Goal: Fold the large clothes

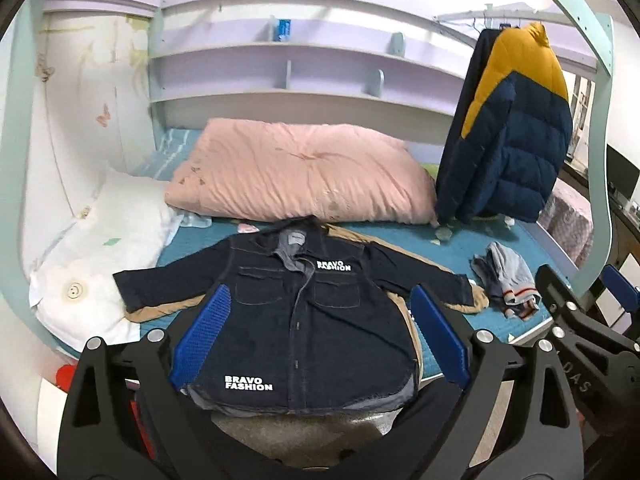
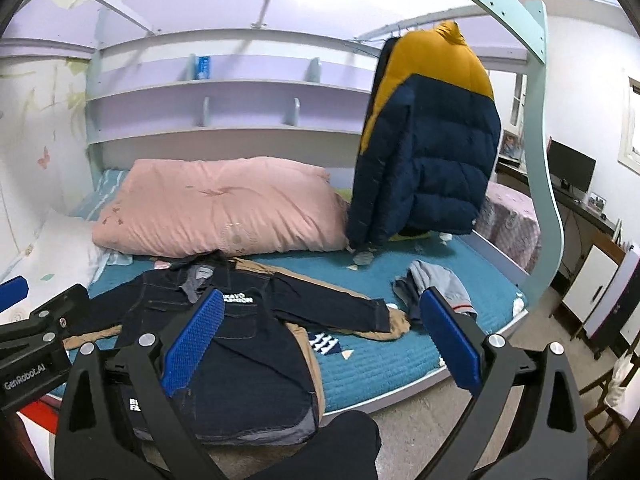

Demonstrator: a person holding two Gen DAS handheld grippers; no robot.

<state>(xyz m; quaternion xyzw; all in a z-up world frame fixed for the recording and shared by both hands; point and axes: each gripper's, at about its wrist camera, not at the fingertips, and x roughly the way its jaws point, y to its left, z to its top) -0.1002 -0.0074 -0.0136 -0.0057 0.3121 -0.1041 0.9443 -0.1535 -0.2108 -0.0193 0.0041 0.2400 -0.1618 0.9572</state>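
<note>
Left gripper [image 1: 320,336] is spread wide, nothing between its blue pads, hanging just short of the bed edge. Dead ahead of it lies the dark denim jacket [image 1: 304,312], face up on the teal bedspread [image 1: 472,248], hem nearest the tool, collar farthest, sleeves thrown out to either side. So the long axis runs straight away from the pads. The right gripper [image 2: 320,344] is equally splayed and empty, and from it the jacket [image 2: 240,352] sits ahead and off to the left, with that side's sleeve cuff [image 2: 376,314] closest. A tan garment [image 1: 168,308] peeks out underneath. The left gripper looks better centred; each tool has its own sleeve to go for.
</note>
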